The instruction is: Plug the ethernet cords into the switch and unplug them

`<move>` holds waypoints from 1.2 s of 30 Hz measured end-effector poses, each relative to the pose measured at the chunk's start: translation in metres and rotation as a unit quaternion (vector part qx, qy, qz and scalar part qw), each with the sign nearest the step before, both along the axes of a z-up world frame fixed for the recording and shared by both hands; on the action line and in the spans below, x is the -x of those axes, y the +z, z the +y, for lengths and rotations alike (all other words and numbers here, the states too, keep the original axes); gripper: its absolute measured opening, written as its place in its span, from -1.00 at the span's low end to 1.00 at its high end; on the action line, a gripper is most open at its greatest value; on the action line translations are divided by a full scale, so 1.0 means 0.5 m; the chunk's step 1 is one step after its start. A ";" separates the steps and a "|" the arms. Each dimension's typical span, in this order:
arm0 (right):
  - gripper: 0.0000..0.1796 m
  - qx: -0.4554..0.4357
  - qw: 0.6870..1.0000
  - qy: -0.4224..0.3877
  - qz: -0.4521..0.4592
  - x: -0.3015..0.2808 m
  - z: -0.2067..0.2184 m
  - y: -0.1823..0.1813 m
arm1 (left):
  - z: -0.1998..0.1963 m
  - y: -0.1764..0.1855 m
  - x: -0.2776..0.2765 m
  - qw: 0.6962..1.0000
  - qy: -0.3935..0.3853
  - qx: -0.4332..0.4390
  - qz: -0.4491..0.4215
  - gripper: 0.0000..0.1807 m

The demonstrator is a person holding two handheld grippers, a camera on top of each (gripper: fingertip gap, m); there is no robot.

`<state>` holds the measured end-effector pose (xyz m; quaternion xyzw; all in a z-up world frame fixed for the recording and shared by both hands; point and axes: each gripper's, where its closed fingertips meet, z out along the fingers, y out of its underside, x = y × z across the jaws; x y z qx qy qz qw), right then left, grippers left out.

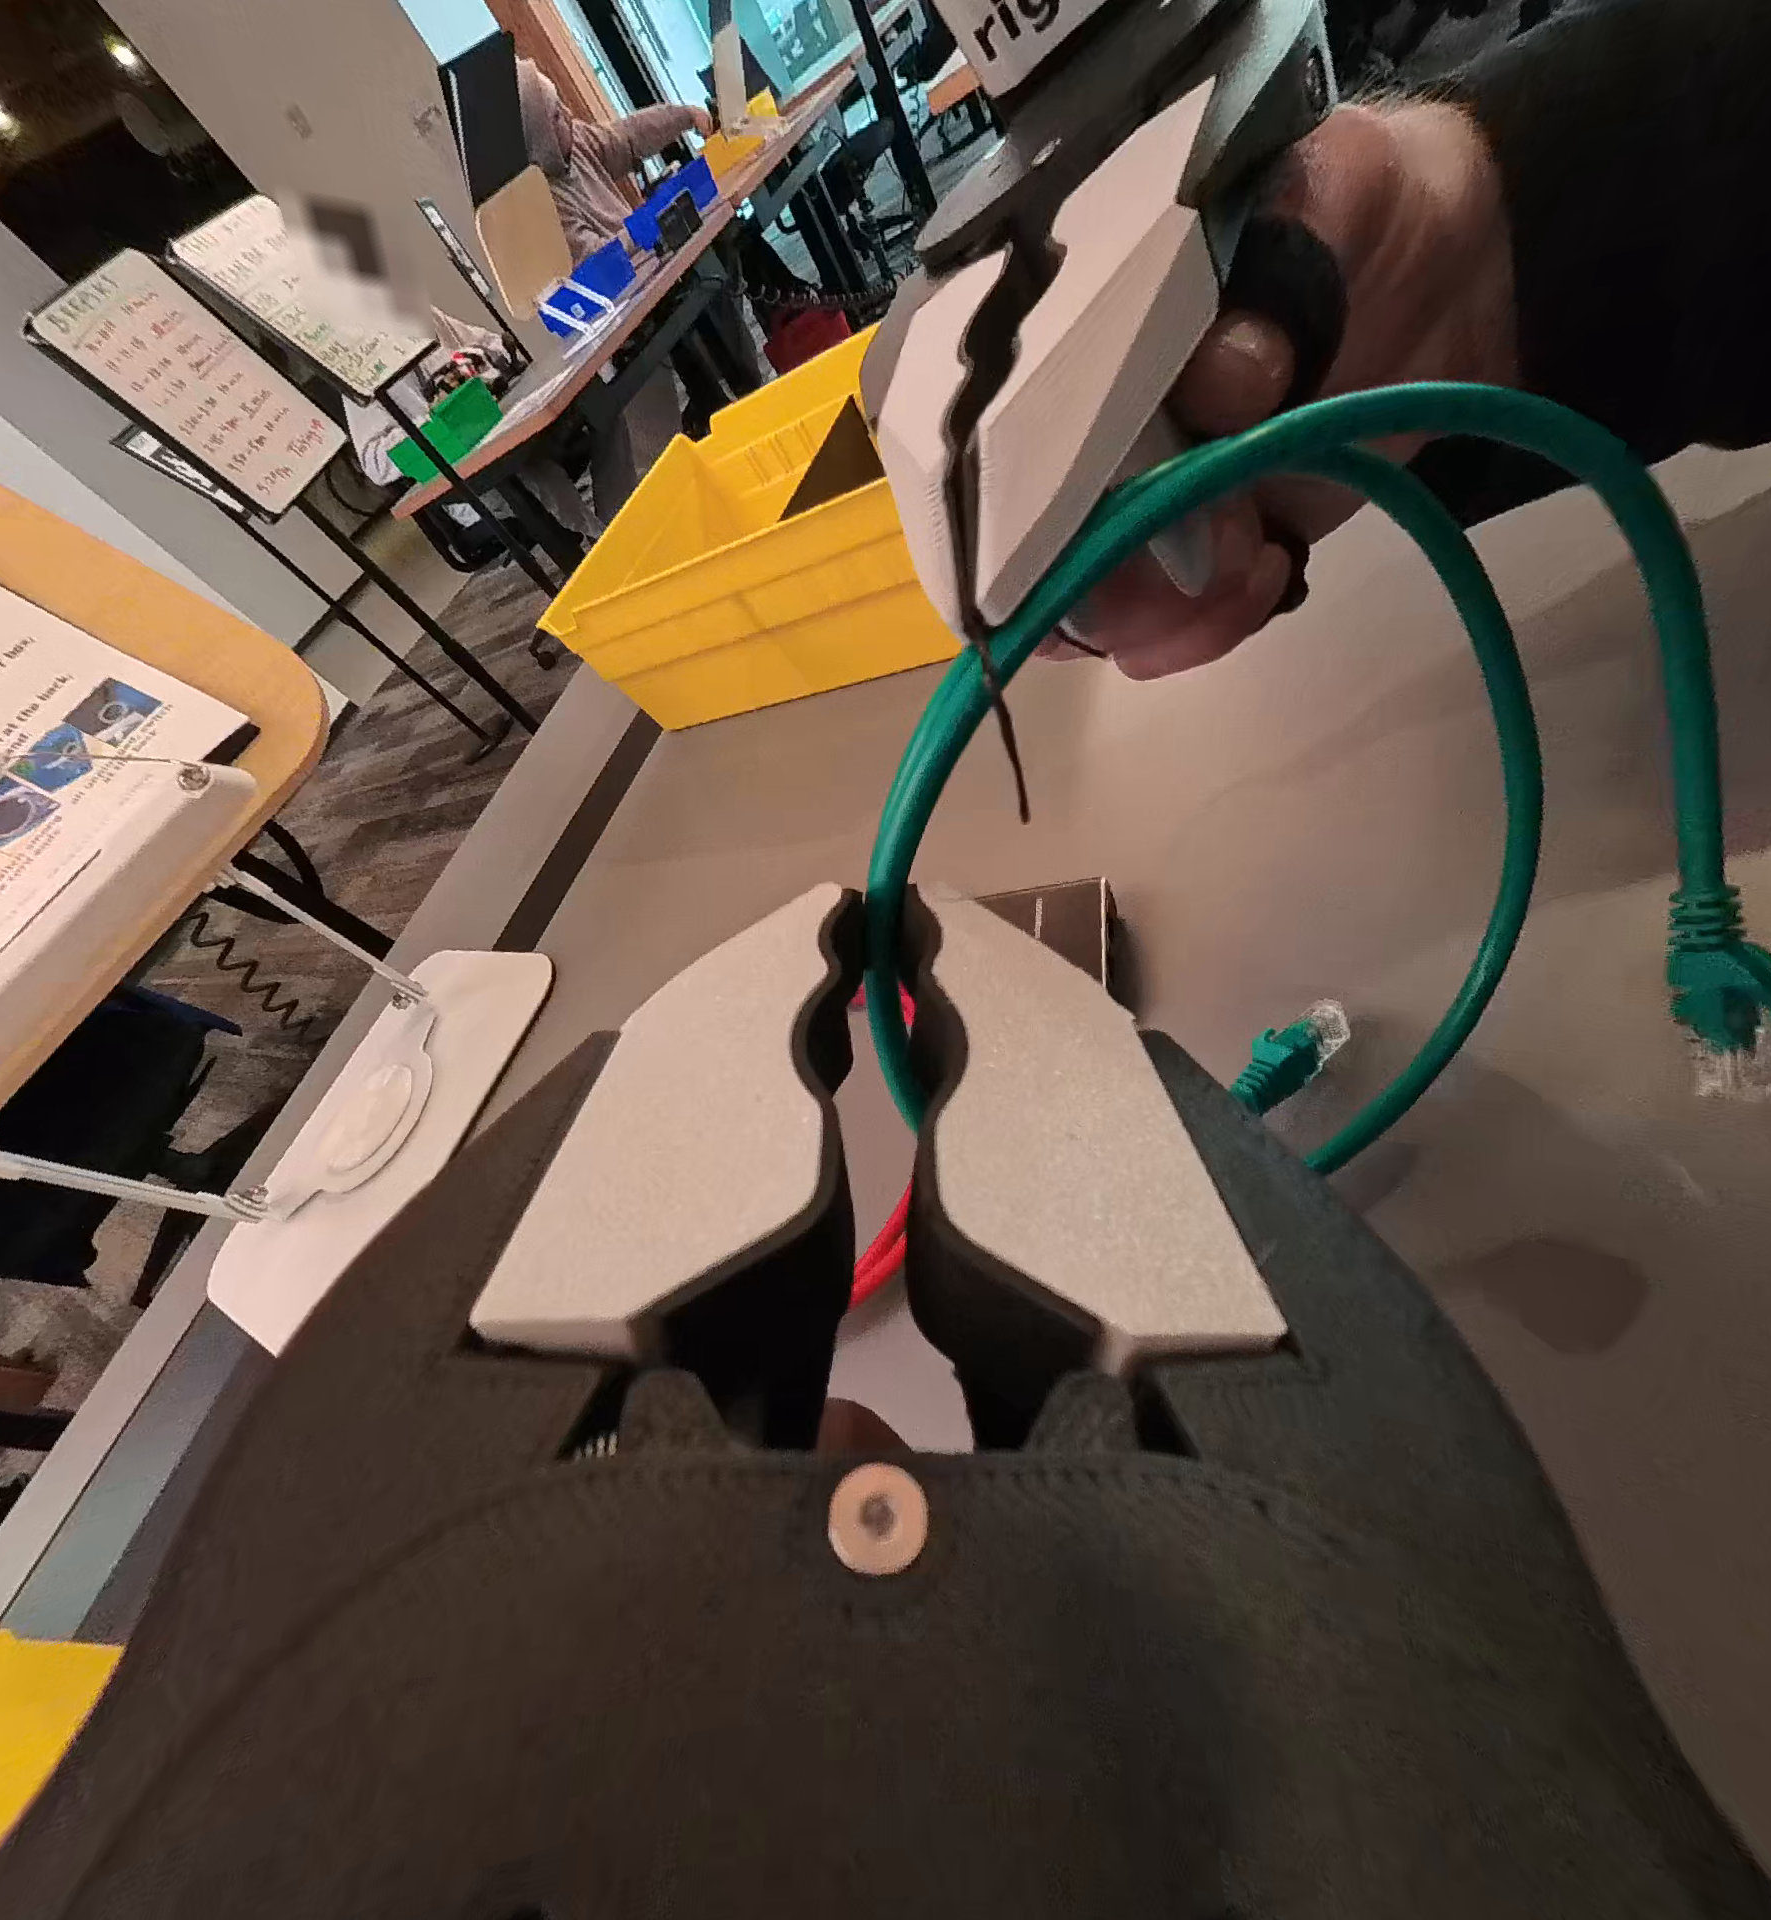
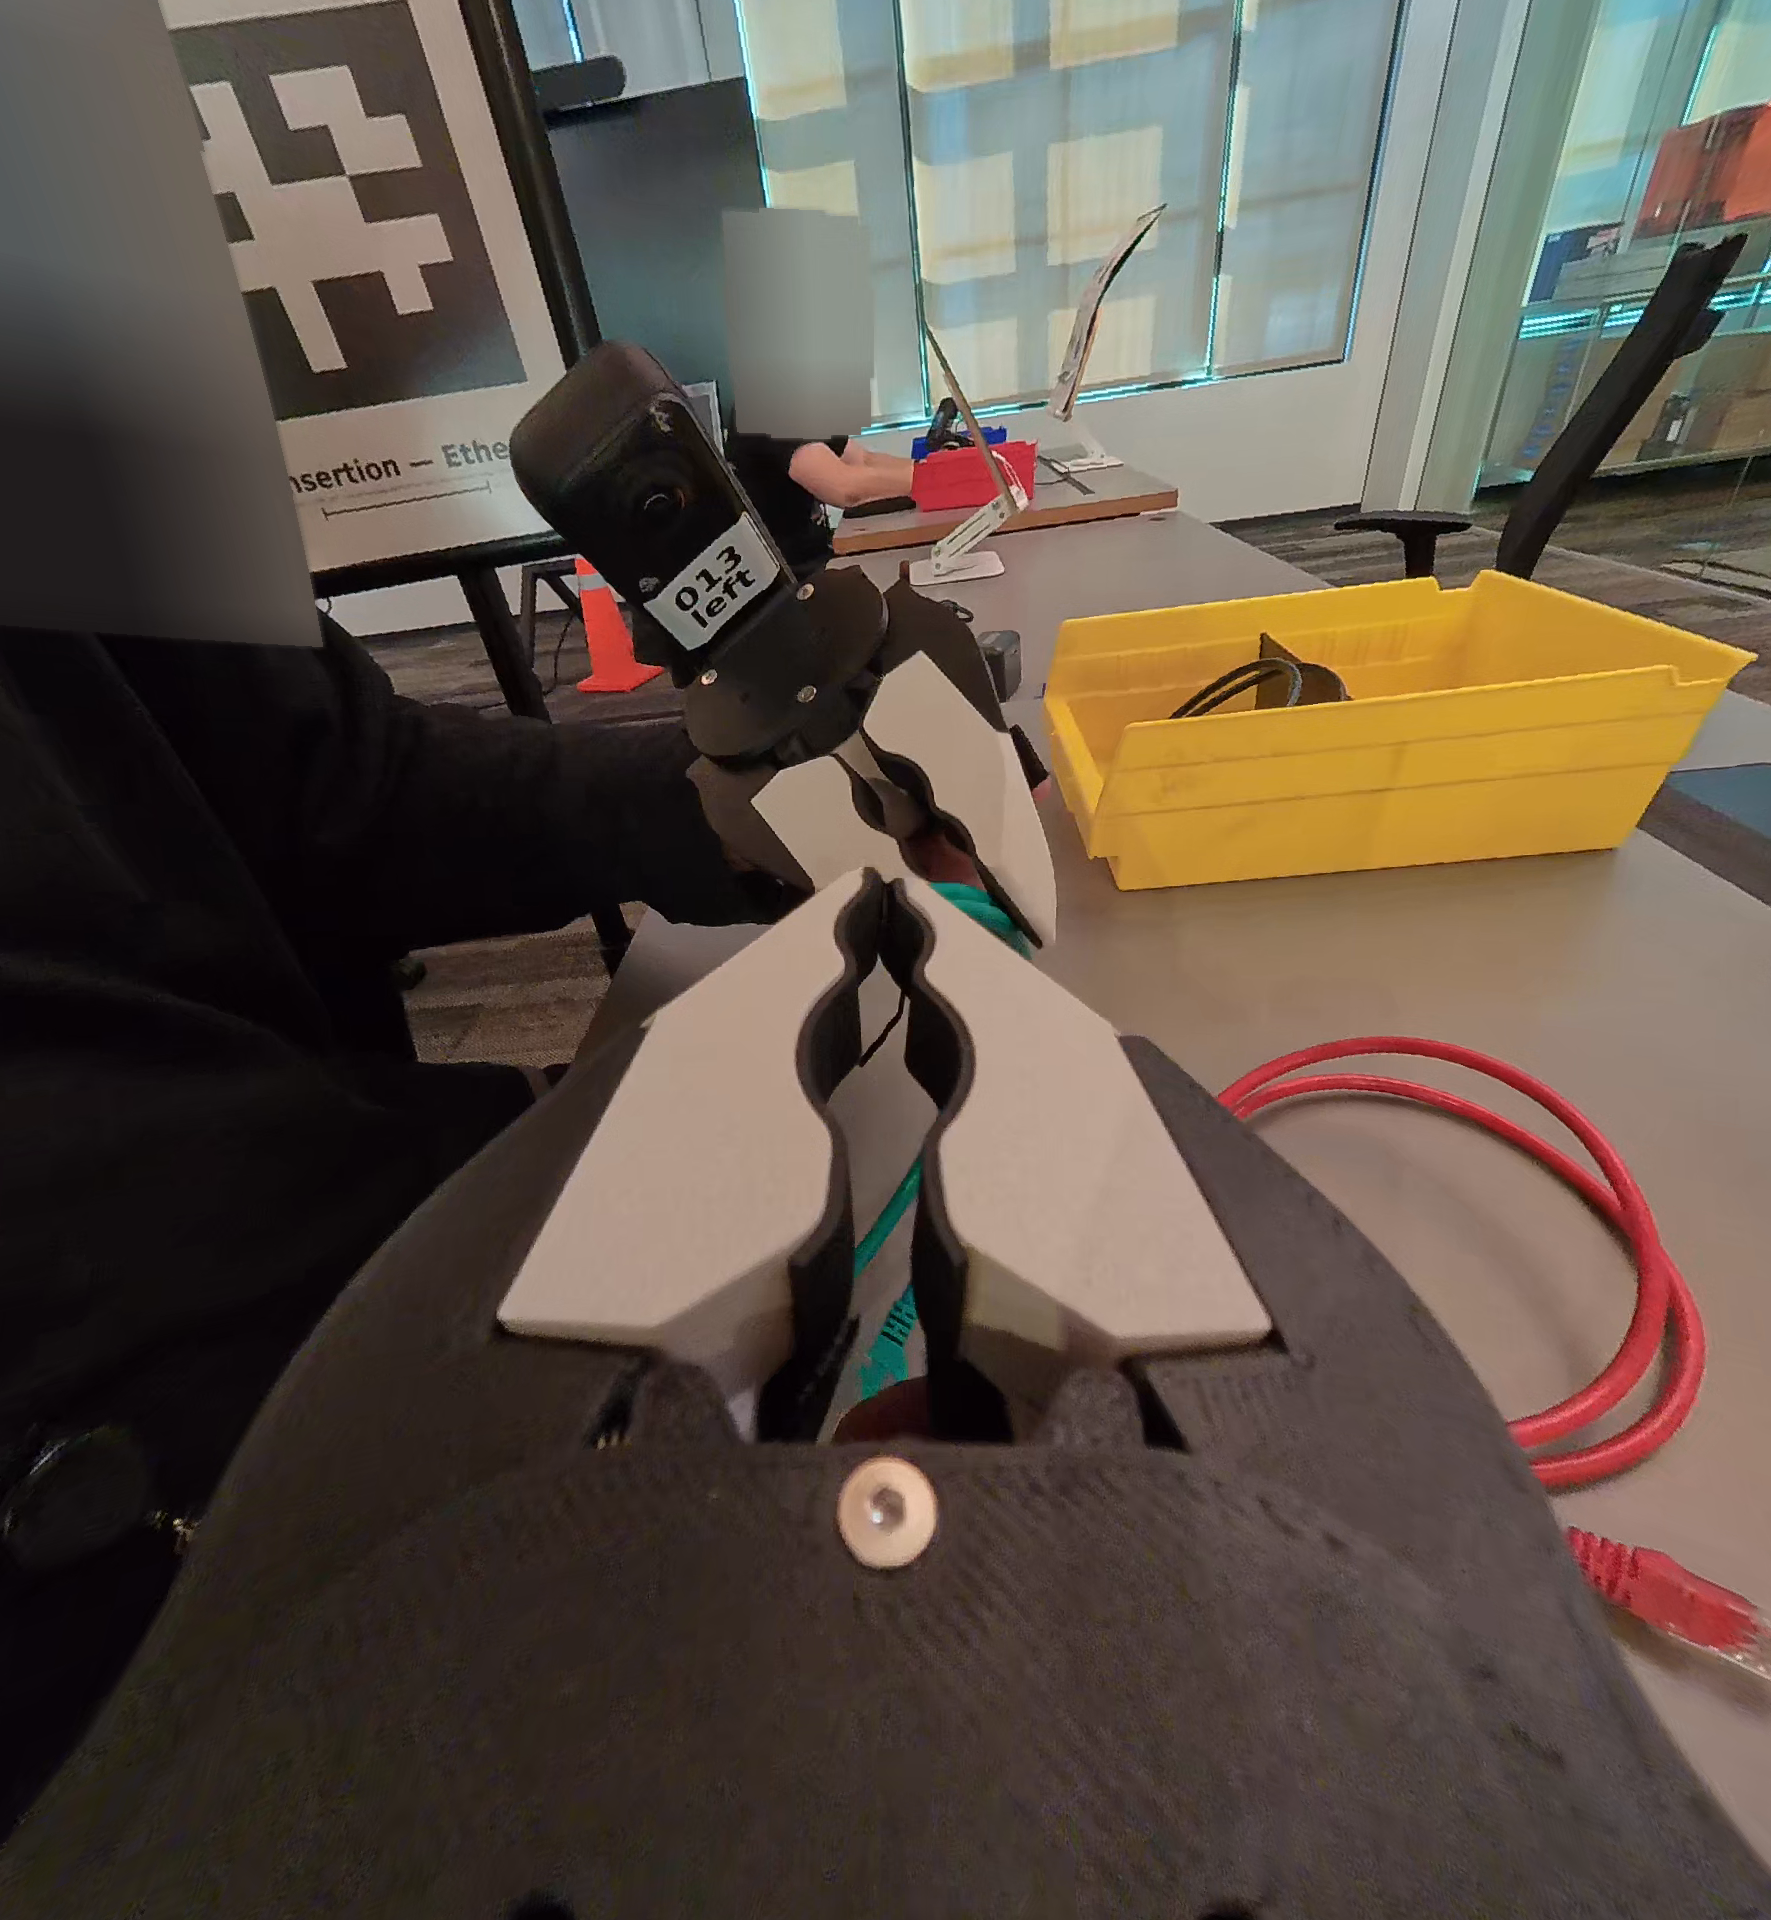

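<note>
Both grippers' jaws pinch the green cord (image 1: 1515, 665) above table (image 1: 1276, 790).

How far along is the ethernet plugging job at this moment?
Nothing is plugged in yet. In hand: the coiled green ethernet cord is pinched by the left gripper, while the right gripper grips its black tie. Left: the coiled red ethernet cord lies untouched on the grey table; the switch isn't clearly visible.

Yellow bin (image 2: 1380, 769) blocks far side; table (image 2: 1380, 987) near red cord (image 2: 1587, 1247) open.
</note>
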<state>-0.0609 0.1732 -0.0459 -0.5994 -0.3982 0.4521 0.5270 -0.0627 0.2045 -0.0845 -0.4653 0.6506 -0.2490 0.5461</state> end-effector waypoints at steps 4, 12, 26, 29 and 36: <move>-1.00 -0.003 1.000 -0.002 0.001 0.000 -0.003 0.003 | -0.004 0.004 -0.003 1.000 -0.004 0.000 -0.004 -0.93; -0.98 -0.010 1.000 -0.013 0.003 -0.006 -0.005 0.008 | -0.008 0.012 -0.011 1.000 -0.009 -0.001 -0.012 -0.93; -0.92 -0.004 1.000 -0.019 0.013 -0.014 -0.003 0.011 | -0.010 0.014 -0.017 1.000 -0.009 0.000 -0.018 -0.93; -0.89 -0.002 1.000 -0.022 0.018 -0.016 0.000 0.014 | -0.010 0.016 -0.017 1.000 -0.010 0.001 -0.021 -0.93; -0.86 0.001 0.999 -0.028 0.026 -0.020 0.004 0.018 | -0.009 0.016 -0.017 1.000 -0.008 0.000 -0.022 -0.93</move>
